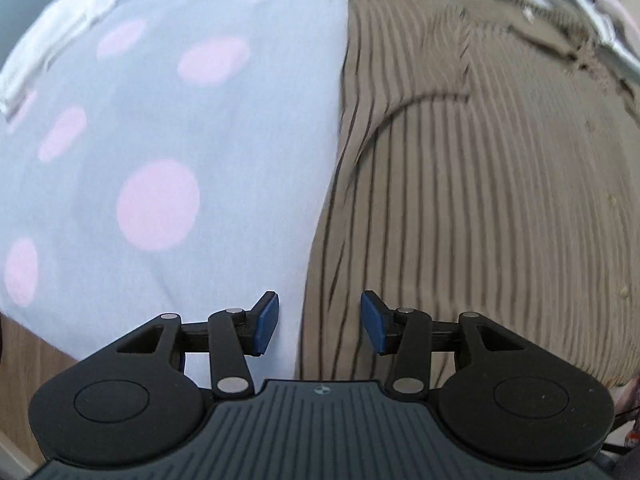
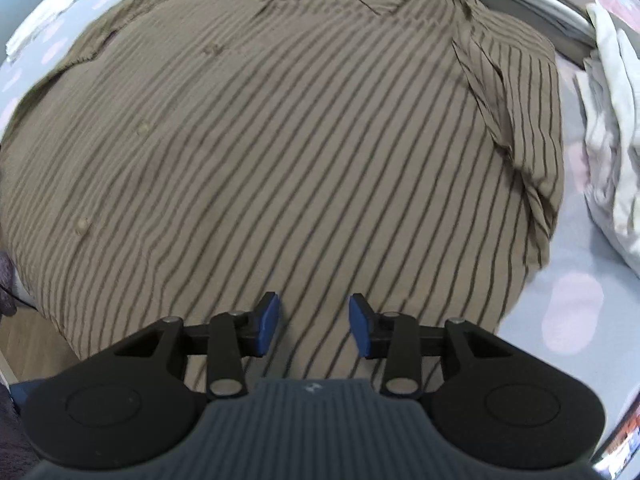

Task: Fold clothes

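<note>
The striped shirt (image 2: 280, 152) lies flat on the spotted bed sheet (image 1: 168, 140), right sleeve (image 2: 516, 120) tucked in. Both the left gripper (image 1: 320, 326) and right gripper (image 2: 314, 326) hang wide apart, holding nothing (grab edges, not middles).

Both cameras look steeply down from close above the bed. The left view straddles the left edge of the shirt (image 1: 480, 200) and the dotted sheet (image 1: 180, 120); the right view centres on the same shirt's front.
</note>
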Tool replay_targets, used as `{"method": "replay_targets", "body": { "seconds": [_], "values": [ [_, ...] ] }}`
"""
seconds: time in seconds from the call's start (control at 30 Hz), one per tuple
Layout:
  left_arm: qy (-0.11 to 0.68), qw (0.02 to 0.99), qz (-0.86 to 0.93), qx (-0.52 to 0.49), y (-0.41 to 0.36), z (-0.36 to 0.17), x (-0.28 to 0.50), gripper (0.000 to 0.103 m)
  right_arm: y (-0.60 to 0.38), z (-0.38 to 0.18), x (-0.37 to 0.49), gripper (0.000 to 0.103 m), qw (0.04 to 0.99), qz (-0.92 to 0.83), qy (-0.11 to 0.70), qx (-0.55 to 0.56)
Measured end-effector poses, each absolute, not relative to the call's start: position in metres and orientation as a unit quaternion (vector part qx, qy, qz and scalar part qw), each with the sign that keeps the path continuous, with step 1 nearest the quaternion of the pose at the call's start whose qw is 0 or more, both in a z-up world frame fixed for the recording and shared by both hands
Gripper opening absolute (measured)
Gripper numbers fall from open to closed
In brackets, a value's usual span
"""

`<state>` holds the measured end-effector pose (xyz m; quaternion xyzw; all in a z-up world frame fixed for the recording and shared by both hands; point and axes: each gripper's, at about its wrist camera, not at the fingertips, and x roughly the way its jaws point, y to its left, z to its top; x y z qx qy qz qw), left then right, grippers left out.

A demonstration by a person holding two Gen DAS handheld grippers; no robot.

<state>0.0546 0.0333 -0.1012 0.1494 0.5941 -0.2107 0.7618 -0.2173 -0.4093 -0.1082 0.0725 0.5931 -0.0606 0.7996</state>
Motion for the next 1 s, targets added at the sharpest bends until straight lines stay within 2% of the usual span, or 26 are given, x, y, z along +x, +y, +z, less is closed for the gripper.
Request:
{"method": "replay_targets", "body": {
  "seconds": [0.27, 0.43, 0.77, 1.0],
  "values": [
    [0.595, 0.745, -0.220, 0.209, 0.029, -0.109, 0.030, 0.041, -0.405, -0.111, -0.223, 0.045, 0.787, -0.083, 0.608, 0.070],
    [0.609, 0.732, -0.227, 0.203, 0.043, -0.110, 0.012, 0.033, -0.393, -0.099, -0.212, 0.045, 0.800, -0.078, 0.592, 0.064],
    [0.619, 0.729, -0.237, 0.171, 0.072, -0.123, 0.002, 0.032, -0.344, -0.079, -0.180, 0.045, 0.830, -0.004, 0.556, 0.054],
    [0.614, 0.721, -0.254, 0.196, 0.064, -0.134, -0.001, 0.031, -0.313, -0.081, -0.166, 0.045, 0.828, 0.031, 0.558, 0.036]
  ]
}}
